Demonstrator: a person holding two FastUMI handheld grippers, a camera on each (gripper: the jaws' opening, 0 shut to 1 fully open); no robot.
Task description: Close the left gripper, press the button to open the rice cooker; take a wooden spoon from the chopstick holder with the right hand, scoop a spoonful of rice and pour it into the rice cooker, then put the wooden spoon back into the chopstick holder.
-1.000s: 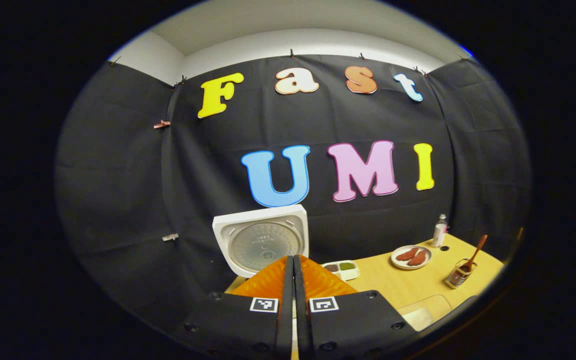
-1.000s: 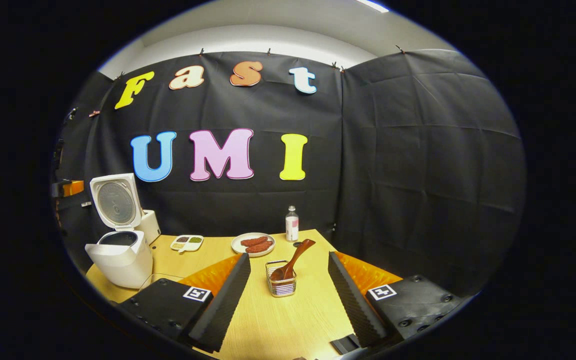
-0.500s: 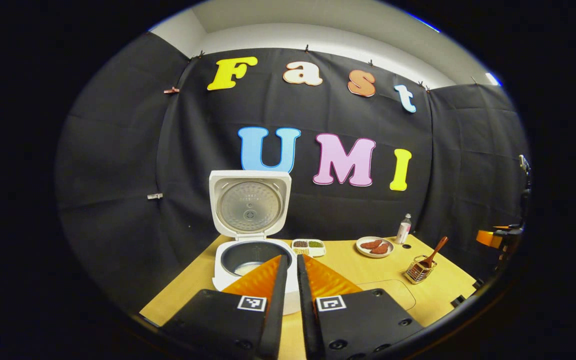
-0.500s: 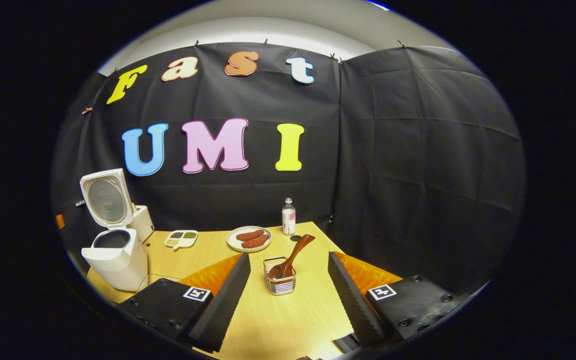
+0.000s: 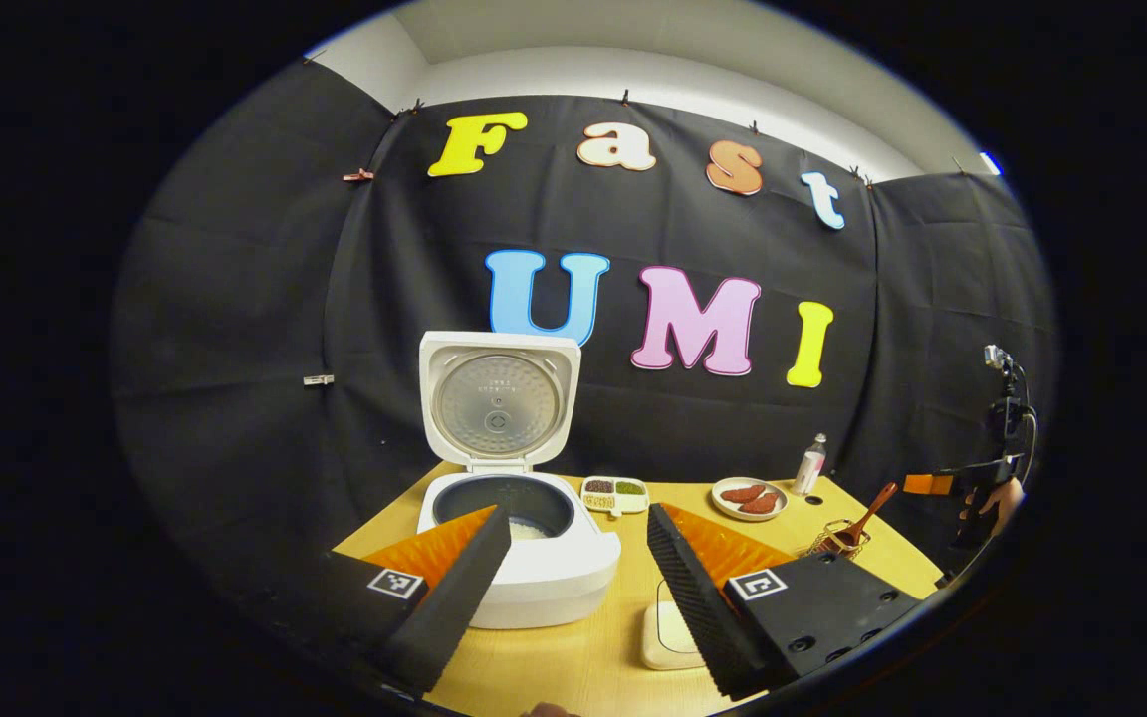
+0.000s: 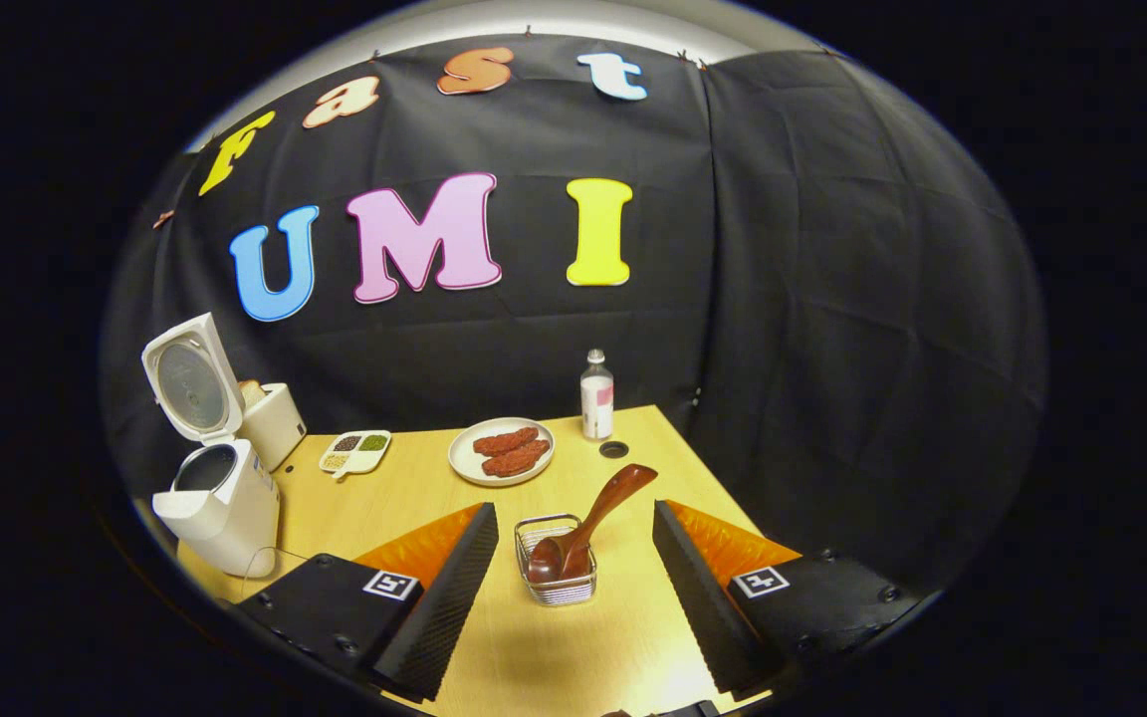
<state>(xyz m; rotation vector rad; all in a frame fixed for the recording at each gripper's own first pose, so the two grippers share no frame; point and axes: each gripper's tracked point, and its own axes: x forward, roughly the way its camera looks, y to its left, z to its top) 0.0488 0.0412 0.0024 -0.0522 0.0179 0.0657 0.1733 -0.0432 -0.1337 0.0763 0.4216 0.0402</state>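
The white rice cooker (image 5: 544, 583) stands right ahead with its lid (image 5: 499, 398) raised and a little rice in its dark pot (image 5: 504, 501). My left gripper (image 5: 578, 516) is open just in front of it, a finger on either side, holding nothing. At the far right is a wire chopstick holder (image 5: 832, 541) with the wooden spoon (image 5: 867, 508), and my right gripper (image 5: 932, 485) hangs beyond it. In the right gripper view, the holder (image 6: 556, 573) and the leaning spoon (image 6: 593, 523) sit between the open fingers of my right gripper (image 6: 573, 510), not touched. The cooker (image 6: 220, 498) is far left.
A pale rice container (image 5: 668, 632) lies beside the cooker. On the wooden table (image 6: 414, 488) are a plate of sausages (image 6: 501, 450), a small bottle (image 6: 595, 395), a divided dish of grains (image 6: 354, 450) and a white box (image 6: 270, 423) behind the cooker.
My left gripper has gone from shut to open and drawn back from the cooker, whose lid stays up. My right gripper has come closer to the holder and tilted downward.
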